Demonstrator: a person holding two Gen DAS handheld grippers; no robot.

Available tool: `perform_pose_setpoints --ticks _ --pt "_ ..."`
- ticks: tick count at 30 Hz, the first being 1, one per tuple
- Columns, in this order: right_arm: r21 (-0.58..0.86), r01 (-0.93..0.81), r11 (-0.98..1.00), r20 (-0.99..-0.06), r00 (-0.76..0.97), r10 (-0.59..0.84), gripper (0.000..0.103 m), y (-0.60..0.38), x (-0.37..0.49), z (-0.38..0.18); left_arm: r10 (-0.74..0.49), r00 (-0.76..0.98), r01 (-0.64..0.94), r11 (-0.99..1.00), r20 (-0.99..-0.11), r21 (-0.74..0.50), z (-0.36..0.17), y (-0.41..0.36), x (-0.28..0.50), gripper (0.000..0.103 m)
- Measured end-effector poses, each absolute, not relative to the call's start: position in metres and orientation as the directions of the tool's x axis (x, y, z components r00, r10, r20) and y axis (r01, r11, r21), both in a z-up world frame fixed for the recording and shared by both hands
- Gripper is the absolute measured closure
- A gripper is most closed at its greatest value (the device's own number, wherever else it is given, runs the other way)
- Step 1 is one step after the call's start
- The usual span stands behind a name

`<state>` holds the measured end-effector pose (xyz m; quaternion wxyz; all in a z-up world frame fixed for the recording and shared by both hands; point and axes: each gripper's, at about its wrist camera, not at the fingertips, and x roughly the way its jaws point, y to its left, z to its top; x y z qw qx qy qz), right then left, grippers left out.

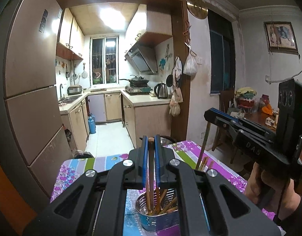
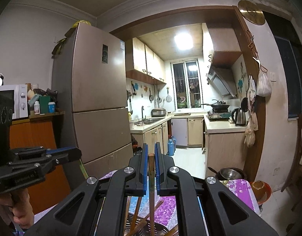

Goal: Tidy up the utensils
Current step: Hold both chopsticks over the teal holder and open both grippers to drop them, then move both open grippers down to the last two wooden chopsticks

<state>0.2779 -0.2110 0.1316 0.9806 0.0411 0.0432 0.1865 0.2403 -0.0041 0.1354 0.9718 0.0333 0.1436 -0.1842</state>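
My left gripper is shut on a brown chopstick that hangs straight down into a perforated steel holder with several chopsticks in it. The holder stands on the floral tablecloth. To the right a hand holds my right gripper, shut on a second chopstick whose lower end is hidden behind the left gripper's body. In the right wrist view the right gripper clamps that chopstick above the holder. The left gripper is at the left there.
A tall fridge stands left of the kitchen doorway. Past the table's far edge sit a steel pot and a brown bowl. A second table with clutter and a wooden chair are at the right.
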Motion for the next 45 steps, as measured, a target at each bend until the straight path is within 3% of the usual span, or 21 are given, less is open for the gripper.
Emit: perform_pose_setpoints --ticks 12,20,25,29,37,42,45 --pt "0.095 -0.366 0.926 -0.116 0.920 0.375 0.095 -0.210 0.285 0.123 -0.352 0.879 0.372 0.928 -0.322 0.000 0.124 -0.003 0.251 0.098" --pt "0.090 -0.365 0.927 -0.104 0.922 0.373 0.081 -0.211 0.274 0.128 -0.342 0.883 0.358 0.934 -0.321 -0.007 0.128 -0.001 0.249 0.096" --pt "0.081 -0.367 0.927 -0.089 0.923 0.374 0.065 -0.207 0.259 0.137 -0.338 0.894 0.351 0.936 -0.293 -0.010 0.136 0.006 0.236 0.075" --pt "0.066 -0.375 0.925 -0.073 0.922 0.379 0.055 -0.198 0.240 0.143 -0.330 0.908 0.341 0.940 -0.260 -0.003 0.144 0.017 0.215 0.066" --pt "0.059 -0.353 0.934 -0.069 0.932 0.356 0.014 -0.169 0.160 0.125 -0.254 0.949 0.270 0.961 -0.189 0.064 0.130 0.077 0.142 0.041" --pt "0.080 -0.369 0.926 -0.158 0.913 0.377 0.009 -0.128 0.087 0.056 -0.146 0.970 0.168 0.980 -0.195 0.105 0.080 0.143 0.086 0.029" --pt "0.107 -0.369 0.923 -0.254 0.888 0.385 0.009 -0.100 0.054 -0.003 -0.097 0.962 0.127 0.986 -0.256 0.105 0.037 0.177 0.064 0.027"
